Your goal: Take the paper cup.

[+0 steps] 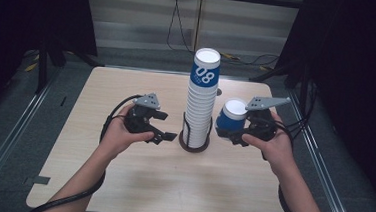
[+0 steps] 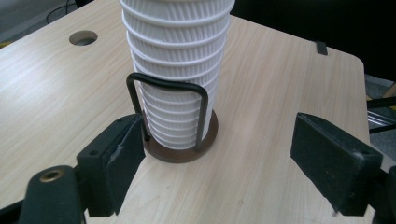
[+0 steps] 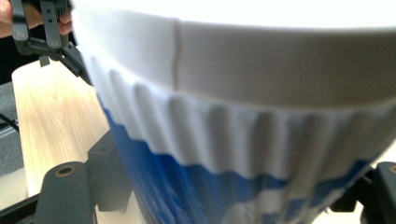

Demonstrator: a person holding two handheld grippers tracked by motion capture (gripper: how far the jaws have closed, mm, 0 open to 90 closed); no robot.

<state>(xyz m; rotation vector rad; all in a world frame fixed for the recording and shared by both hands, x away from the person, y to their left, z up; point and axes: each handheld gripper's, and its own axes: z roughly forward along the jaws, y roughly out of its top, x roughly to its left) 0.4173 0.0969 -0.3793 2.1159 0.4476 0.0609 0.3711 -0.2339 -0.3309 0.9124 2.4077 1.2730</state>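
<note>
The right gripper was clamped on 1 blue-and-white paper cup, held upright just right of the cup stack. Judged light, thin-walled and crushable; grip the ribbed wall gently. The left gripper stood apart, empty.

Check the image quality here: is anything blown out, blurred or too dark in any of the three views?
High view: dark surroundings, evenly lit table, white top of the cup stack slightly blown out. Left gripper view: sharp on the stack and wire holder, open left tool softer. Right gripper view: held cup too close, blurred, rim overexposed.
</note>
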